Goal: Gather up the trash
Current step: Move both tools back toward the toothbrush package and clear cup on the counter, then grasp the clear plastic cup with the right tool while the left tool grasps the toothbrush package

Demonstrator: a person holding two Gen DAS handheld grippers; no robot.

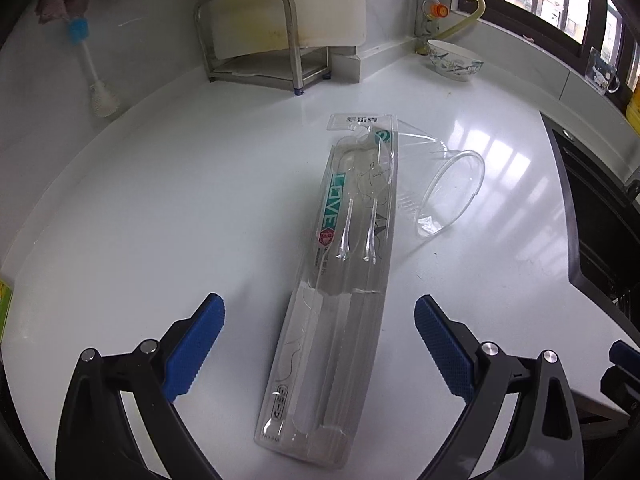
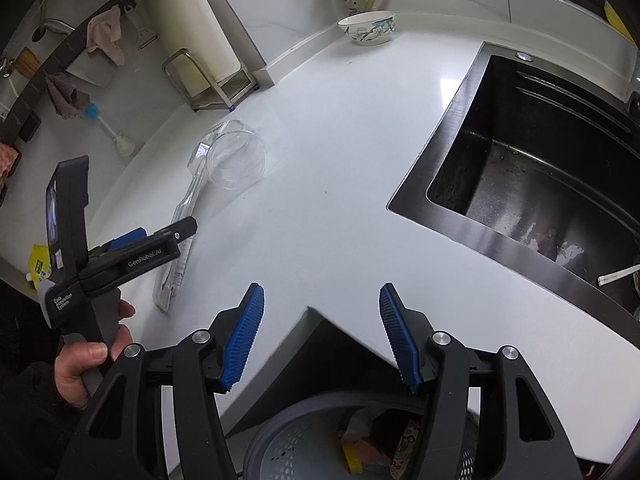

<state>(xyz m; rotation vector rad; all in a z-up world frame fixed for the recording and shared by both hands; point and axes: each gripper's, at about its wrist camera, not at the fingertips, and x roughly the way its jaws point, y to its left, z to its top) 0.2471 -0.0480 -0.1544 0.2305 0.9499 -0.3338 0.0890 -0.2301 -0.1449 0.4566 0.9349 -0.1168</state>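
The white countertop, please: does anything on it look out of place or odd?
Yes. A clear plastic cup lies tipped on its side on the white countertop, beside an empty clear plastic toothbrush package. Both look like litter rather than kitchenware, unlike the upright floral bowl.

Glossy white worktop [image 1: 200, 208]; clear, shiny plastic toothbrush pack [image 1: 340, 280] and cup [image 1: 448, 196]; brushed metal sink [image 2: 532, 184]; glazed bowl [image 2: 368, 28].

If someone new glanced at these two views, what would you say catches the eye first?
Probably the long clear toothbrush package lying on the white counter, lined up between the wide-open blue pads of the left gripper. Just beyond it, a transparent plastic cup lies on its side. In the right wrist view, the dark sink sits to the right, and a grey bin with rubbish shows below the open right gripper.
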